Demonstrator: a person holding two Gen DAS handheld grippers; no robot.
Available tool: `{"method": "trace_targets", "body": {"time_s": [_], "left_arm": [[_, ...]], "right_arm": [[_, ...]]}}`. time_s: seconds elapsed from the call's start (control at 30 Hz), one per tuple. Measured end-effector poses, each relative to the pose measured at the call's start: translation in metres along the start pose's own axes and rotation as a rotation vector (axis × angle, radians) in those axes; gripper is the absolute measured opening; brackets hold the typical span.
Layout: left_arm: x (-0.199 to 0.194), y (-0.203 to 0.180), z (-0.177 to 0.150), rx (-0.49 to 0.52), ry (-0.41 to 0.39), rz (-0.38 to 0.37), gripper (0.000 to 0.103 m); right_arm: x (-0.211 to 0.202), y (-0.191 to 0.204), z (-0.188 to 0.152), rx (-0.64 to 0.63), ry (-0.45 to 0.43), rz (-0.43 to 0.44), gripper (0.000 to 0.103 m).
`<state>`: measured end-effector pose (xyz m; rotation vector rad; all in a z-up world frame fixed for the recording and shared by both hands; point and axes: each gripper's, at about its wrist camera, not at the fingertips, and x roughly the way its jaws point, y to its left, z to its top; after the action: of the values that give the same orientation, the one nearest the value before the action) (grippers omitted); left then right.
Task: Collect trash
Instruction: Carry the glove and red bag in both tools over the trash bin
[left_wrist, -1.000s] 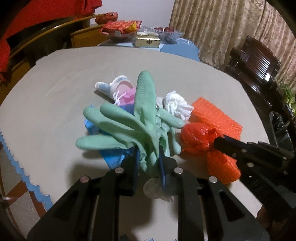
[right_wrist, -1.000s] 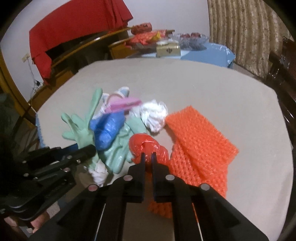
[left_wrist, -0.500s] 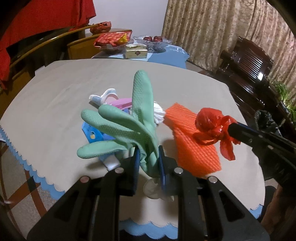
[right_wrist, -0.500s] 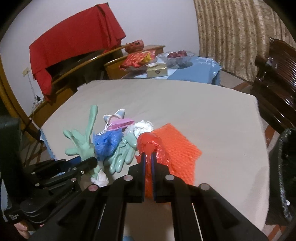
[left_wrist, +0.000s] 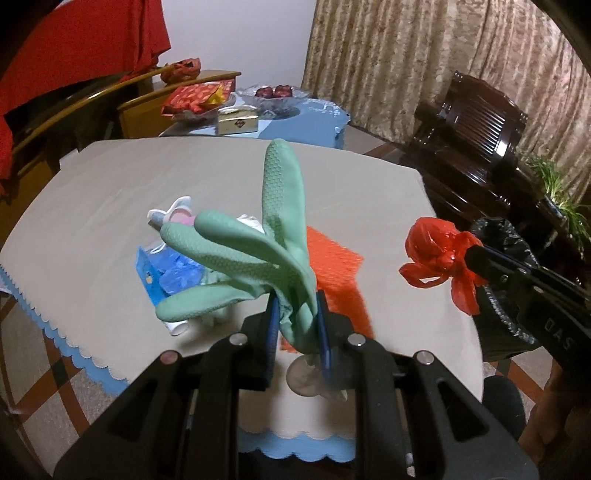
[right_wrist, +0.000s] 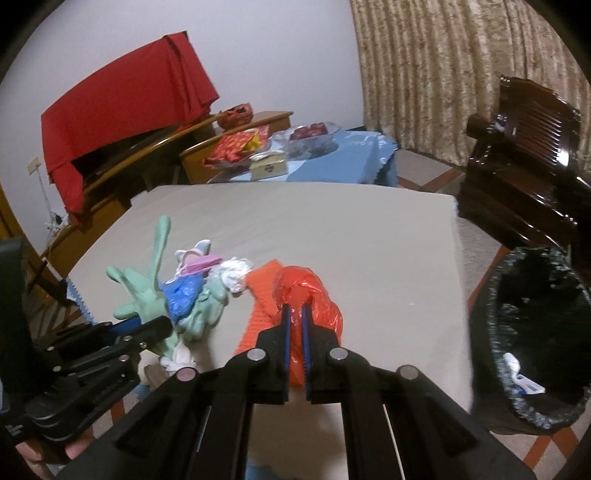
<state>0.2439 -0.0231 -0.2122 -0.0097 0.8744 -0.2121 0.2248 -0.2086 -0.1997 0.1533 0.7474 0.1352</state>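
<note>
In the left wrist view, the left gripper (left_wrist: 295, 317) clamps a green rubber glove (left_wrist: 255, 251) at lower centre, above the beige table (left_wrist: 110, 184); the knotted red plastic bag (left_wrist: 439, 254) hangs at right. In the right wrist view, the right gripper (right_wrist: 295, 332) pinches that bag at centre, with the black-lined trash bin (right_wrist: 535, 332) at right.
</note>
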Motion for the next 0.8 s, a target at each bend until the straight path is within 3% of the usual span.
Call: {"method": "trace_targets", "body": {"time_s": [0.4,0.8], "left_arm": [[-0.007,-0.1,0.011,0.093,-0.017,-0.081,0.018],[0.018,-0.196,0.012,0.166,0.004,-0.152,0.018]], "right_arm": [[-0.045,-0.079,0.002,0.053,-0.053,-0.119,0.005],[-0.071,-0.171,-0.011,0.121,-0.06,-0.236,0.005]]}}
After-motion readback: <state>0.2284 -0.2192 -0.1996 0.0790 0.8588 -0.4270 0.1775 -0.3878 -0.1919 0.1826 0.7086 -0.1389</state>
